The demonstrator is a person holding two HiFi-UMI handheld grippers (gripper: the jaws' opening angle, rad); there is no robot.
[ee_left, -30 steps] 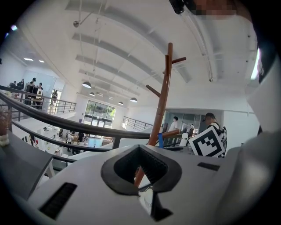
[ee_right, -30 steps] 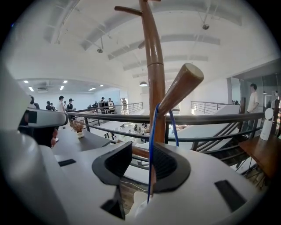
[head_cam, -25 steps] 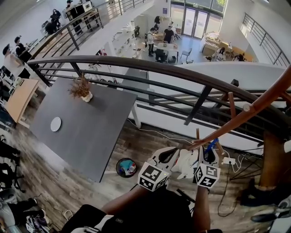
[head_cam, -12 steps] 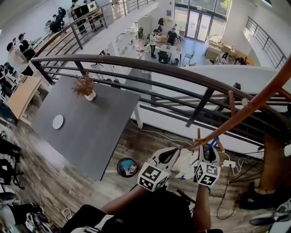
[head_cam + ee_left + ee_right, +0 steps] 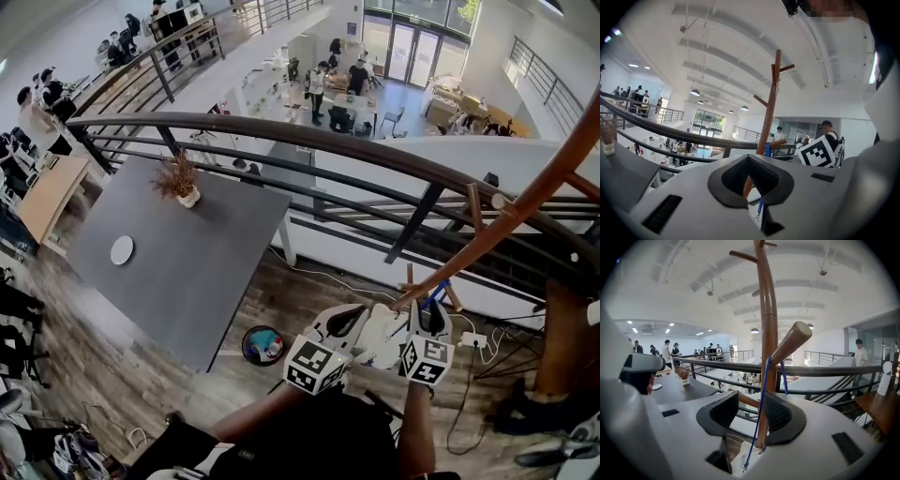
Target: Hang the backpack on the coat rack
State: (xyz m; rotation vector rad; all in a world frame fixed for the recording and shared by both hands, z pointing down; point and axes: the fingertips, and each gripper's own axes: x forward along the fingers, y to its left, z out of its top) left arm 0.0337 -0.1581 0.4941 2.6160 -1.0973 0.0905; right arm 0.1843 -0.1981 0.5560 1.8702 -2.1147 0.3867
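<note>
Backpack (image 5: 382,336): sitting white at bottom centre of head view, between the two grippers, just under the rack's low peg.
Strap (image 5: 761,399): looping blue over the peg and dropping down the middle of right gripper view to white cloth at the lower edge.
Peg (image 5: 790,343): slanting up to the right off the pole, carrying the strap.
Rack (image 5: 525,202): running as a brown pole from bottom centre to the upper right edge of head view; standing upright at centre in both gripper views.
Right gripper (image 5: 751,411): gaping wide, jaws having just been opening; strap passing between them, no longer being pinched.
Left gripper (image 5: 749,173): closing tip to tip at lower centre of its view; not showing whether any cloth is being pinched.
Railing (image 5: 281,131): curving dark across the upper half of head view, behind the rack.
Table (image 5: 178,253): lying grey at left of head view.
</note>
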